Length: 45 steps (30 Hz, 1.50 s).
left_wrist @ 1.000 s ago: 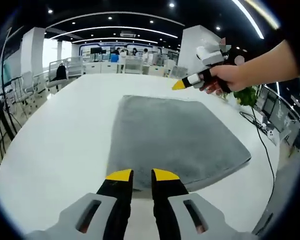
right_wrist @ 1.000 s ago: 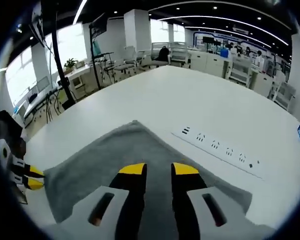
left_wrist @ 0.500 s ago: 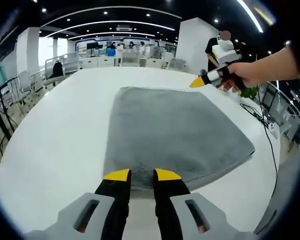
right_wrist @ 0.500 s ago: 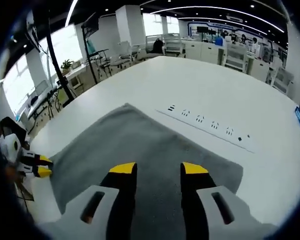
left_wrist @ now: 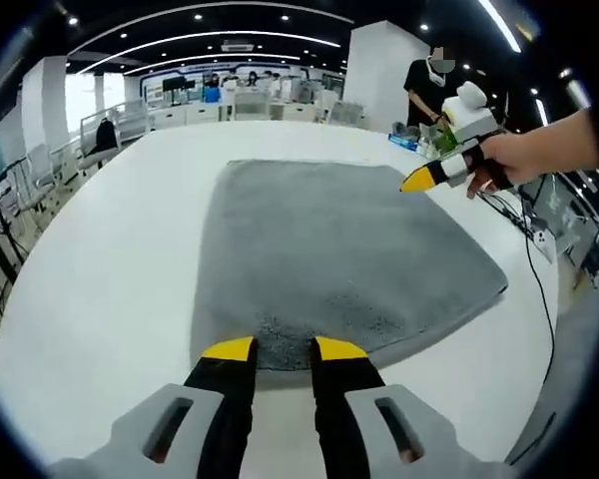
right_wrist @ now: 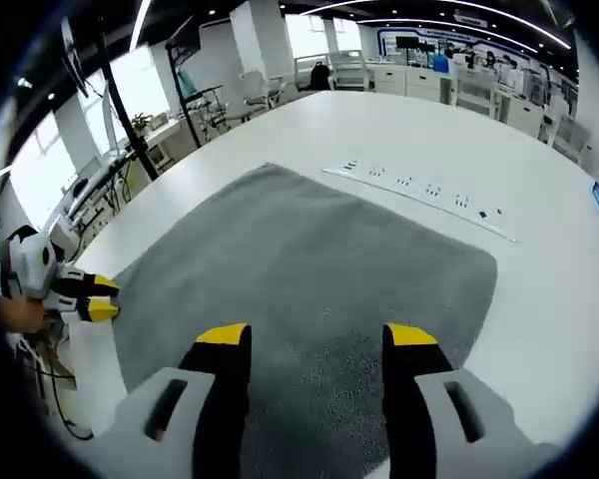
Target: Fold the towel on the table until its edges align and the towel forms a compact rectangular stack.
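Grey towel (left_wrist: 339, 259) lies flat and unfolded on the white table (left_wrist: 100, 259), so no fold is made yet and all the folding is left. In the left gripper view, the left gripper (left_wrist: 283, 349) hangs just at the towel's near edge, jaws a narrow gap apart and holding nothing. Farther across the towel, the right gripper (left_wrist: 419, 182) hovers over the far side, held in a hand (left_wrist: 524, 160). In the right gripper view, the right gripper's jaws stand wide apart above the towel, empty, with the left gripper (right_wrist: 102, 297) beyond the towel's other edge. Past the towel, a power strip (right_wrist: 419, 188) is set into the table.
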Motion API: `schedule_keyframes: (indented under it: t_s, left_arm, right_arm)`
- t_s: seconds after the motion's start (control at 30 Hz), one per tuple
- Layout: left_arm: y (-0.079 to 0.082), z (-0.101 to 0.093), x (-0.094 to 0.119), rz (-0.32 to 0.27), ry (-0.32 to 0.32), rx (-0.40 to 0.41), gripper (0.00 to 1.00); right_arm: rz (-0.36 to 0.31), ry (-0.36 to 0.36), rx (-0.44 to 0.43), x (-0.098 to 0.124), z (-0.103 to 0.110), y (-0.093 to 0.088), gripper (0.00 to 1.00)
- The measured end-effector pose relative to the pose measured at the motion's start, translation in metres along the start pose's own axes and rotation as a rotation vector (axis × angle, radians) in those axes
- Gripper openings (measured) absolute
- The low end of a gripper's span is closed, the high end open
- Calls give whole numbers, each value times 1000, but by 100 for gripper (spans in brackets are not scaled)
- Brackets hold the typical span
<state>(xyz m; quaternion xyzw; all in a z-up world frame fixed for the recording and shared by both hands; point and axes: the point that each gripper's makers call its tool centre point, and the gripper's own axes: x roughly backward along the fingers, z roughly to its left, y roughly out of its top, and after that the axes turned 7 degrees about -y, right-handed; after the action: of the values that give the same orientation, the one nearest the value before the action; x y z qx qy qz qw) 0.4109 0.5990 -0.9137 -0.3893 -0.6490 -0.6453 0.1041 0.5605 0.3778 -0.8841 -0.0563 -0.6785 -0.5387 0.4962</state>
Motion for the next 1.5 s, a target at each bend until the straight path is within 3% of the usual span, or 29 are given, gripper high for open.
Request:
schedule_keyframes:
  t_s: [0.17,0.43,0.7,0.77,0.87,0.93,1.03,1.5]
  left_arm:
    - [-1,-2,-4,23,-5,-35,25]
    - [-2,-2,-4,50,0,-42,26]
    - [-5,-6,-1,67,-8,-51,26]
    - [-6,-8,1,71,-9,-50,26]
    - [-8,-12,3,80,-13,-47,26]
    - [-10,-14,5,84,-15,-46,26]
    - [-13,-18,7,84,-18,-36,26]
    - [-28,-48,18,96,-39,-48,26]
  right_arm:
    - [15,22,53,0,1,-7,60]
    - [79,56,57,5,16,-39,69]
    - [89,58,72,3,13,-42,72]
    - [98,55,125,2,13,-46,73]
    - [123,44,275,6,13,-55,73]
    - [98,48,250,4,14,-50,74]
    - [83,50,288,7,16,-58,74]
    - [79,70,328,23,13,-73,74]
